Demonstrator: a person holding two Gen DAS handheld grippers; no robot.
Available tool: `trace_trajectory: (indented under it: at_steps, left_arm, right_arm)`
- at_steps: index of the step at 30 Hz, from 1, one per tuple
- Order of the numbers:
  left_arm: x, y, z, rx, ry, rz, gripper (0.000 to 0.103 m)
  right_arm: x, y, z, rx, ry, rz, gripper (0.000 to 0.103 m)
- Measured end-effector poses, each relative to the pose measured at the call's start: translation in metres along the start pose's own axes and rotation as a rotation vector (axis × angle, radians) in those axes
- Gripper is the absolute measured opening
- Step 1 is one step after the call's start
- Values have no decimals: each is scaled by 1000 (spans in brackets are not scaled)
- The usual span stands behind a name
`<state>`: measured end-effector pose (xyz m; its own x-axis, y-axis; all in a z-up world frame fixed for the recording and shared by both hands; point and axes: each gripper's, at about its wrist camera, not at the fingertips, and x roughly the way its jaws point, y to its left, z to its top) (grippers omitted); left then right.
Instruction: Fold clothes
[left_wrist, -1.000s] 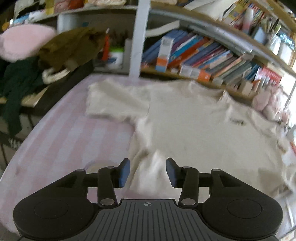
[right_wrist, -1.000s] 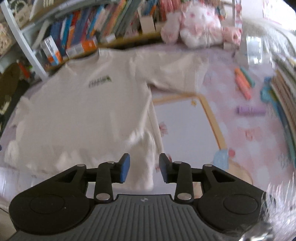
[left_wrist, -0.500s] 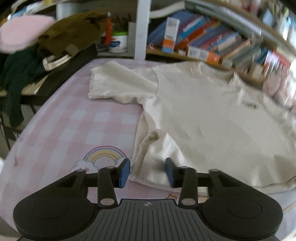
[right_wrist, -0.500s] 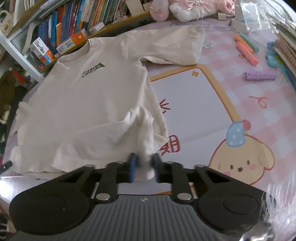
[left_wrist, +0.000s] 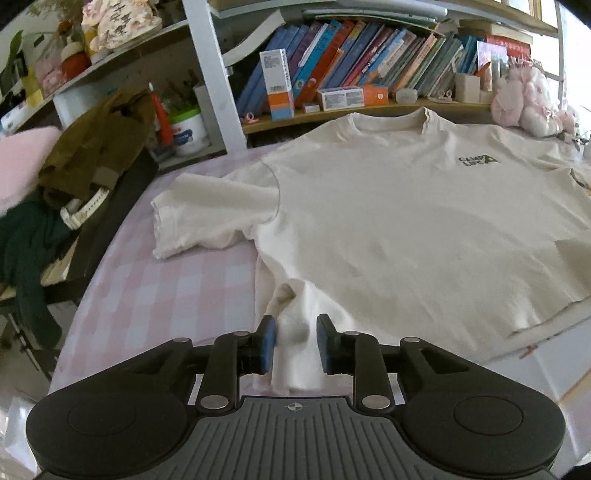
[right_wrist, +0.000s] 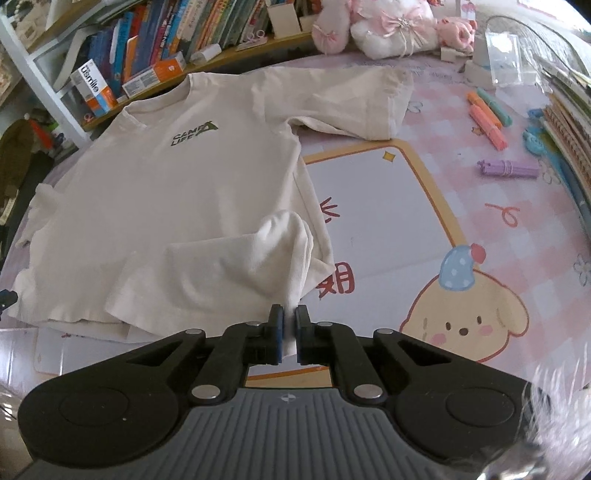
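A cream T-shirt (left_wrist: 388, 221) with a small dark chest logo lies face up on a pink checked mat, collar toward the bookshelf; it also shows in the right wrist view (right_wrist: 177, 192). My left gripper (left_wrist: 294, 341) is open, with the shirt's bottom left hem corner lying between its jaws. My right gripper (right_wrist: 289, 334) is shut on the bottom right hem corner, which is lifted and bunched toward me.
A bookshelf (left_wrist: 351, 74) runs along the far edge. Dark clothes (left_wrist: 88, 155) are piled at the left. Pink plush toys (right_wrist: 388, 26), markers (right_wrist: 487, 114) and stacked books (right_wrist: 569, 122) lie at the right. A cartoon mat (right_wrist: 461, 277) covers the table.
Both grippers have come down to the shirt's bottom hem. The right gripper has shut on the right corner and lifted it. The left gripper's jaws stay open around the left corner.
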<state>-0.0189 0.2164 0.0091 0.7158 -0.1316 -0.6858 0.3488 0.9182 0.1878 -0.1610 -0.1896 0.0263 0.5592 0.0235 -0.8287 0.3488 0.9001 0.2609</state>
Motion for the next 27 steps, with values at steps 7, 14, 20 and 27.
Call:
trace_trajectory:
  at_steps: [7,14,20,27]
  left_arm:
    - [-4,17,0,-168,29,-104,3]
    - [-88,43,-25,-296,18,-208,3]
    - [-137,64,-59,-383,98,-261,3]
    - [-119,50,-85,-329,205,-257,3]
  right_arm:
    - [-4,4,2,-48,7,-15,5]
    - [-76,-5,-3,-134,-1,24,5]
    - [-111,-15,-29,-99,82,28,5]
    - [-105,-19,-60,-28,156,19,5]
